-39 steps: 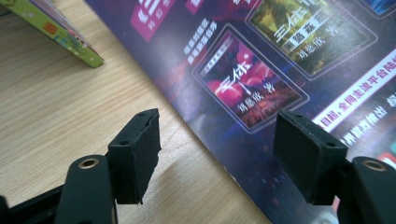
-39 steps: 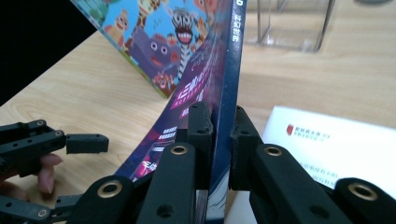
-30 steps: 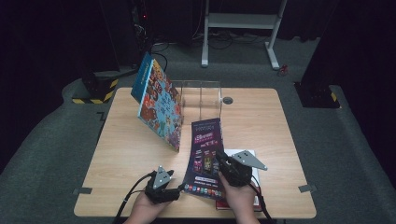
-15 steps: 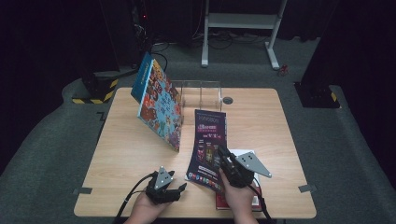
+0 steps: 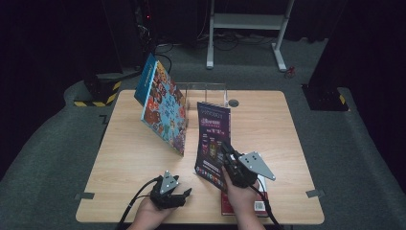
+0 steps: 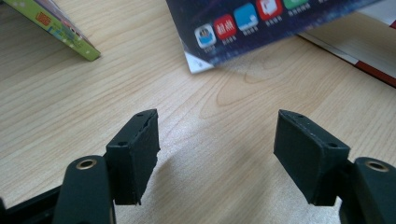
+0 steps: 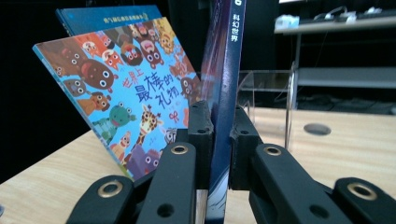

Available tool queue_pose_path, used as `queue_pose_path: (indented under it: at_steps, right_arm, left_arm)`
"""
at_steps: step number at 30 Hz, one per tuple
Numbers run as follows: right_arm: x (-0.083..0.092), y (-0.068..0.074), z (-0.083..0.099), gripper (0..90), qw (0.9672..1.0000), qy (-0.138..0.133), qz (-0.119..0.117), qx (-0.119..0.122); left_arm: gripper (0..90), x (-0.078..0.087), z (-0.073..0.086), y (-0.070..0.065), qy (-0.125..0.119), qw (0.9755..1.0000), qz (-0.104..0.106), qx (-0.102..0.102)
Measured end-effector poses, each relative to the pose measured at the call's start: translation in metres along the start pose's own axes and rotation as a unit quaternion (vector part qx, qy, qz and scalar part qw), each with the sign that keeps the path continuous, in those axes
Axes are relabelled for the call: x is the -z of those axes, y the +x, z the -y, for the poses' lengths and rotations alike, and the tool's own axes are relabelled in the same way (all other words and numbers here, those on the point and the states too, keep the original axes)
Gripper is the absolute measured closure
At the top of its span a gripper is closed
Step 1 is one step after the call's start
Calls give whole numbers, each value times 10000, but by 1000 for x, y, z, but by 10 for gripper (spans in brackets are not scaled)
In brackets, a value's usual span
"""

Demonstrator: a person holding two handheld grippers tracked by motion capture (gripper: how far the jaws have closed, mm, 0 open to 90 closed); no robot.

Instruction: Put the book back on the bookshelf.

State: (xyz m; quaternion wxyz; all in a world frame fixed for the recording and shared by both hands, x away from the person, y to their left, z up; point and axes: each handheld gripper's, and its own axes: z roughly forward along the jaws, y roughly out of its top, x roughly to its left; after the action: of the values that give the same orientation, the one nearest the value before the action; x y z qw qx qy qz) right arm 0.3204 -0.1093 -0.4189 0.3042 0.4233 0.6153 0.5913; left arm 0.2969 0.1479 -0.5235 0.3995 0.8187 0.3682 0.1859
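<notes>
My right gripper [image 5: 229, 162] is shut on the lower edge of a dark magazine [image 5: 213, 136] and holds it up on edge over the table, near the front right. In the right gripper view both pads clamp the magazine's spine [image 7: 225, 84] at my right gripper [image 7: 219, 116]. A colourful animal picture book [image 5: 163, 112] leans upright just left of it, also seen as the picture book [image 7: 126, 88]. My left gripper [image 5: 178, 197] rests low at the front edge, open; in its own view my left gripper [image 6: 217, 140] has nothing but bare wood between the jaws, with the magazine's corner [image 6: 261, 23] ahead.
A red-edged book [image 5: 242, 203] lies flat under the right hand. A clear acrylic stand [image 5: 206, 91] sits at the back of the wooden table [image 5: 129, 158], next to a round cable hole [image 5: 233, 103]. Dark floor and a metal frame lie beyond.
The magazine has tipped from a slanting lie to nearly upright in the right gripper. The left gripper has stayed where it was.
</notes>
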Motion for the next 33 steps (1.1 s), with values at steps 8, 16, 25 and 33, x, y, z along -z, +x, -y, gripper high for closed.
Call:
queue_pose_path:
  at_steps: [8, 16, 25, 33]
  right_arm:
    - [-5, 2, 2, 830, 9990, -394, 157, 135]
    - [-6, 2, 13, 829, 9978, -542, 262, 291]
    - [4, -5, 29, 826, 9990, -273, 274, 226]
    - [13, -5, 28, 827, 9991, -343, 214, 102]
  left_arm:
    - [314, -1, 0, 0, 15, 10000, 19, 36]
    - [316, -1, 0, 1, 1, 10000, 30, 55]
    - [322, 0, 0, 0, 8, 10000, 11, 26]
    - [331, -12, -16, -17, -119, 9997, -202, -121]
